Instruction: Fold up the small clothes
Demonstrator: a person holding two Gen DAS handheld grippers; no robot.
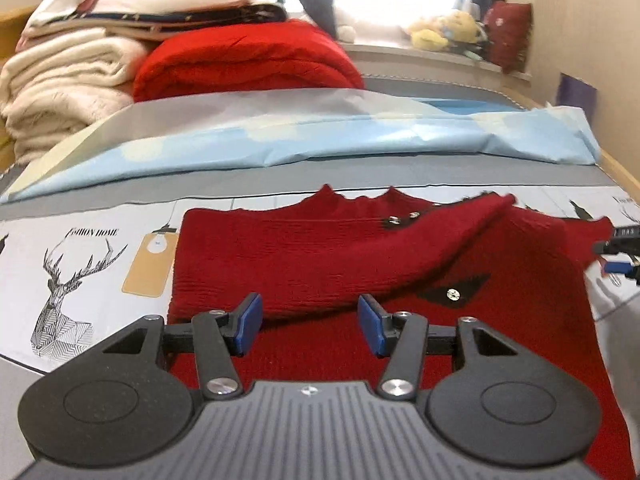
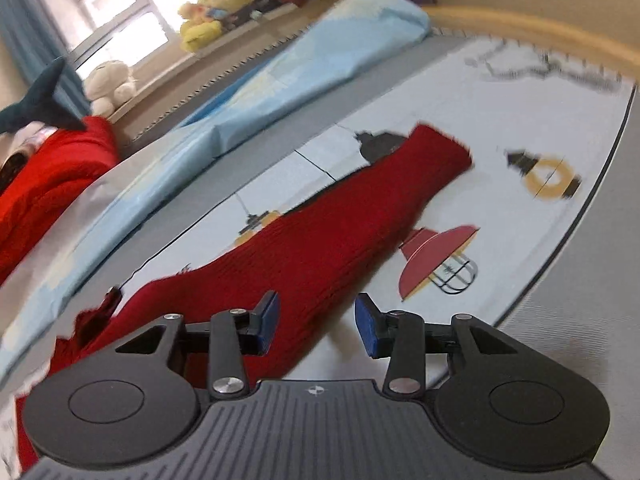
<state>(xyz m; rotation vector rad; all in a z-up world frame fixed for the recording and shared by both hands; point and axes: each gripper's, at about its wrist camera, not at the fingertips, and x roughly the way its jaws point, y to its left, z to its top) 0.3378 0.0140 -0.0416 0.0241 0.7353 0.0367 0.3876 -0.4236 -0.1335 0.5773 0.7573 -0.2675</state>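
Both grippers stand wide with nothing between their blue pads: the left gripper hovers over a dark red knitted sweater lying flat on the printed bedsheet, one sleeve already folded across its body. The right gripper hangs above the other sleeve, which stretches out straight over the sheet. Judging by this, the sleeve-folding step is underway, and the next move calls for pinching that outstretched sleeve and carrying it across the body.

A home bedroom. A printed bedsheet covers the bed across the frame's middle, folded blankets stack upper left, and plush toys line the bright windowsill upper right.
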